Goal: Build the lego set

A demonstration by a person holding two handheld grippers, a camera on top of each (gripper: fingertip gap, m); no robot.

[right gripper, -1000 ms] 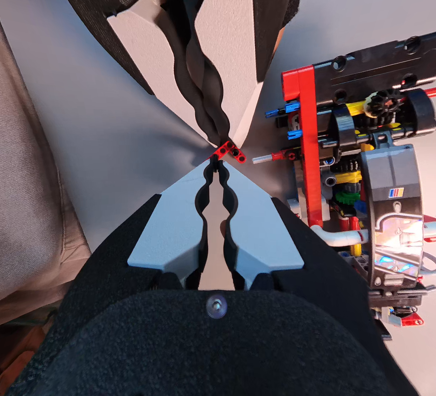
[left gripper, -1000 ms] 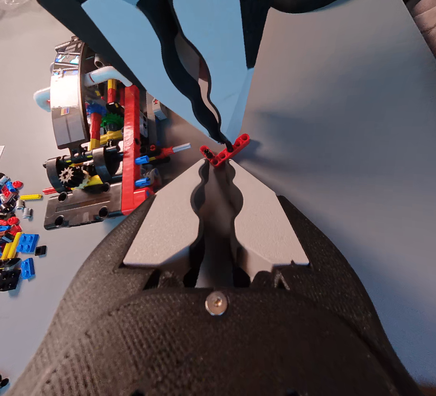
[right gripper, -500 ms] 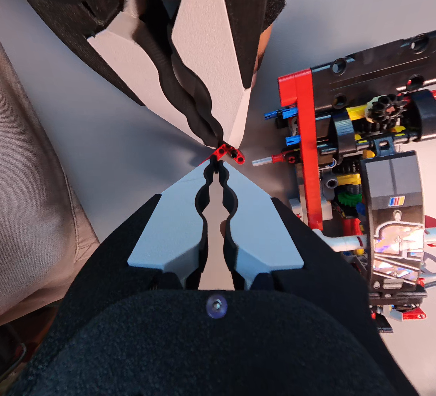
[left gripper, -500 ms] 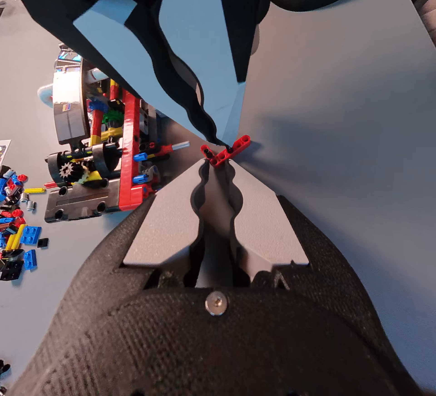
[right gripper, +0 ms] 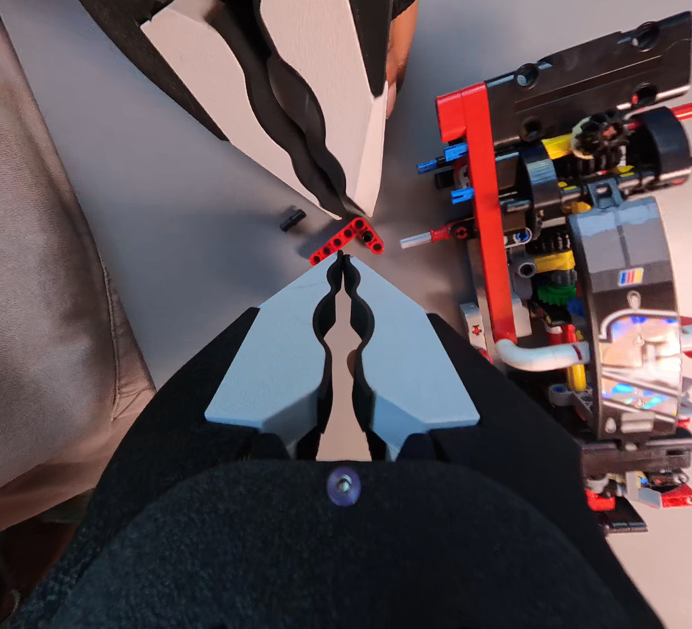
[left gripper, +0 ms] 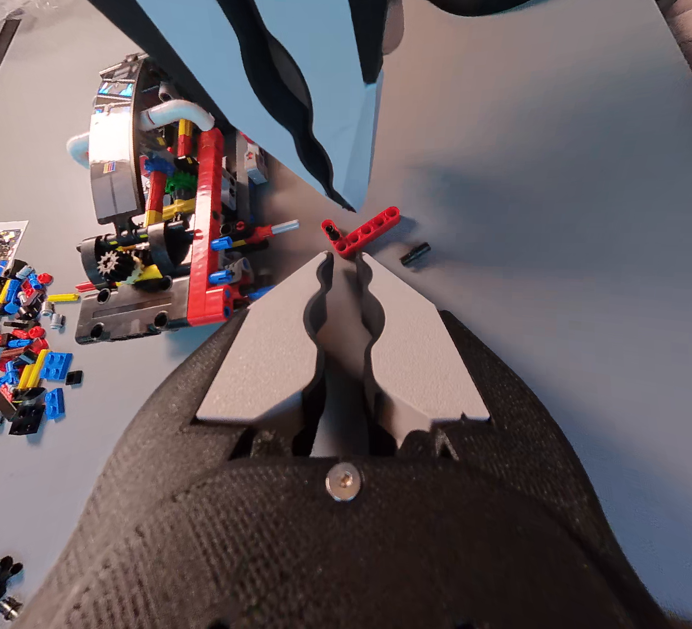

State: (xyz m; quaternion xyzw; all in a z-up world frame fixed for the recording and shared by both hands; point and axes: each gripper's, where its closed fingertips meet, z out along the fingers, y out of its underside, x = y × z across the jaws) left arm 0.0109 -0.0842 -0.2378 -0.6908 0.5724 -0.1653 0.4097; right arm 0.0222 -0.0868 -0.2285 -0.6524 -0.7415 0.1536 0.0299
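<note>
The red L-shaped beam [left gripper: 358, 236] is held at its corner between the slightly parted jaws of the left gripper [left gripper: 344, 255], while the right gripper [right gripper: 342, 256] is closed and empty; the black pin [left gripper: 415, 253] lying right of the beam on the tabletop [left gripper: 543, 199] should be re-gripped squarely, then aligned with a hole.

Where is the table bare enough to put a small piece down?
Bare table lies past the black pin and red L-beam, on the side away from the model. Crowded around the model and the loose bricks beside it.
</note>
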